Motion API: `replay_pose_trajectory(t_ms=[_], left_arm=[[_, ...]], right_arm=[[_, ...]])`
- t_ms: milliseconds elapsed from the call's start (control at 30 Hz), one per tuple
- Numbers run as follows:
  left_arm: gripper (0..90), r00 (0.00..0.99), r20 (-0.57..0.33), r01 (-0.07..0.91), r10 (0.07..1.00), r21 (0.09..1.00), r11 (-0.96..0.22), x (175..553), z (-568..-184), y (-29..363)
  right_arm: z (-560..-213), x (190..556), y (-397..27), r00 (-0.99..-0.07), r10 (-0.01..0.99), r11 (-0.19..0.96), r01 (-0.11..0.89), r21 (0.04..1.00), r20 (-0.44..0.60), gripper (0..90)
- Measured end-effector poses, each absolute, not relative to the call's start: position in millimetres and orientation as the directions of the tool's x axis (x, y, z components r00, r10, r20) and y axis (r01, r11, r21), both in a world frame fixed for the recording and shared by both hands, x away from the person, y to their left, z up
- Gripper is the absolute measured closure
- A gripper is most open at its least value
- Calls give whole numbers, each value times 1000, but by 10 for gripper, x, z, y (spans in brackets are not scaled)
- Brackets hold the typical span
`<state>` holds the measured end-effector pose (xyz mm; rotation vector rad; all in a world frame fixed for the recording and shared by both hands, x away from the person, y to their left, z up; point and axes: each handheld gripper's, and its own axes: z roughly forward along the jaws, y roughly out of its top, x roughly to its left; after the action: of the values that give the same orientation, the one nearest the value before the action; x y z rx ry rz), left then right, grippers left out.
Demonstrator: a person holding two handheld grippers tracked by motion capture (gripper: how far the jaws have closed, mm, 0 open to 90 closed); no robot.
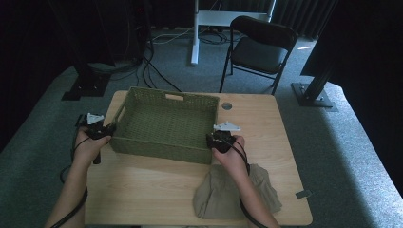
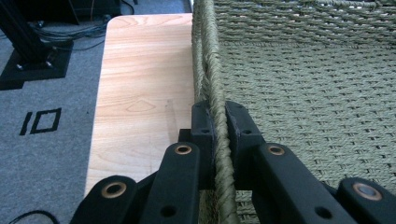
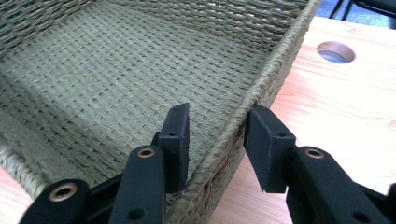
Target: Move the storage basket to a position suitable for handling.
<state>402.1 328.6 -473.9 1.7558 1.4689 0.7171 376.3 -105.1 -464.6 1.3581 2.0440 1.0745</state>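
A green woven basket (image 1: 167, 97) stands on the wooden table (image 1: 266, 128), with nothing inside it. My left gripper (image 1: 111, 128) is at the basket's left wall; in the left gripper view the left gripper (image 2: 218, 117) is shut on the rope rim of that wall, with the woven floor (image 2: 308, 74) to the right. My right gripper (image 1: 212, 138) is at the right wall near the front corner. In the right gripper view the right gripper (image 3: 217, 126) straddles the rim of the basket (image 3: 116, 60), one jaw inside and one outside, with a gap still showing at the inner pad.
A crumpled beige cloth (image 1: 221, 195) lies on the table in front of the basket, under my right forearm. A cable hole (image 1: 226, 106) sits right of the basket. A black folding chair (image 1: 259, 47) and stand bases stand on the carpet beyond the table.
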Motion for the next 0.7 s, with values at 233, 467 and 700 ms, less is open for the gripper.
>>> replay_pose_trajectory(t_ms=[233,467,700], left_arm=[[844,188,-32,576,982,813,-83,4042,-4742,3133],[843,173,-66,578,983,815,-47,4063,-4750,2945],[843,185,-75,583,980,811,-48,4093,-4751,2748]], right_arm=[[-4639,3857,-1171,-374,926,186,565,804,49,650],[-4631,3936,-1337,-338,939,153,578,802,64,679],[-4619,3985,-1518,-308,950,148,586,797,50,701]])
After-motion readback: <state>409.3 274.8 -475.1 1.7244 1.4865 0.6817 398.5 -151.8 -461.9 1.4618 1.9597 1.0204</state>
